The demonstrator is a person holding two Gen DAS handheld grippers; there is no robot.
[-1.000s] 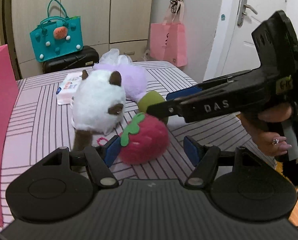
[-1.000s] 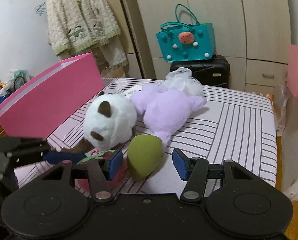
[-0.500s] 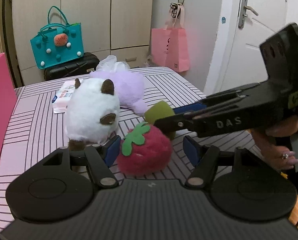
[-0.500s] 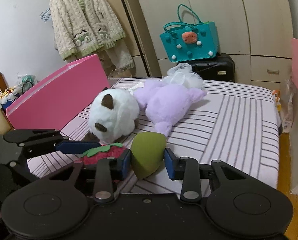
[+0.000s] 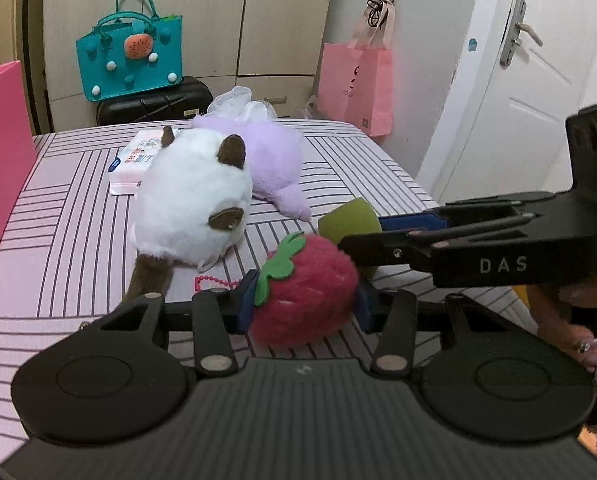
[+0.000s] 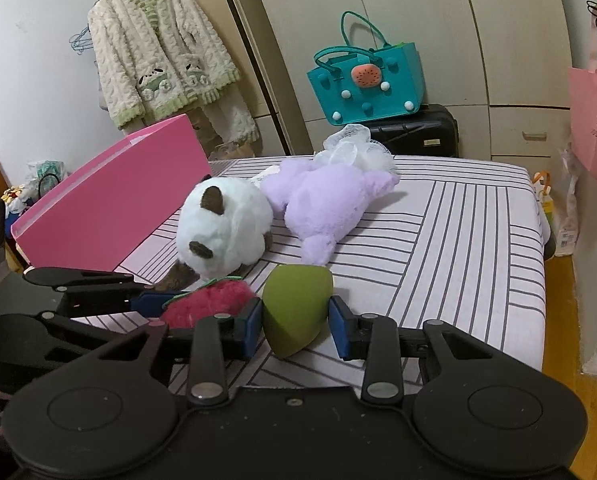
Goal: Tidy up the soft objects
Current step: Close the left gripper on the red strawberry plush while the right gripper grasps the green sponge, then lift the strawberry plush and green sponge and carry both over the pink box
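- left gripper [image 5: 304, 304]: jaws have just been closing; blue pads now press both flanks of the strawberry [image 5: 304, 300], which sits low on the bed [image 5: 78, 216], green leaf toward 10 o'clock.
- right gripper [image 6: 296, 322]: jaws have closed in over the last second; blue pads touch both sides of the green toy [image 6: 296, 308], clamped on it, its point toward 6 o'clock.
- in the left view the right gripper comes in from 3 o'clock, its fingers either side of the green toy, just behind the strawberry at 1 o'clock of it.
- in the right view the left gripper comes in from 9 o'clock, with the strawberry touching the green toy's left side.
- a person's hand [image 5: 578, 336] shows at 4 o'clock of the left view, under the right gripper's body.
- white plush [image 5: 192, 204] lies at 10 o'clock of the strawberry, near but apart; brown ears up, brown tail toward 6 o'clock.
- purple plush [image 5: 270, 164] lies touching the white one's far side, white netting at its far end.
- pink bead chain [image 5: 214, 282] on the bed between the white plush and the left pad.
- wipes pack [image 5: 132, 164] flat at 11 o'clock, partly behind the white plush.
- pink box [image 6: 114, 204] stands along the bed's edge at 9 o'clock in the right view.
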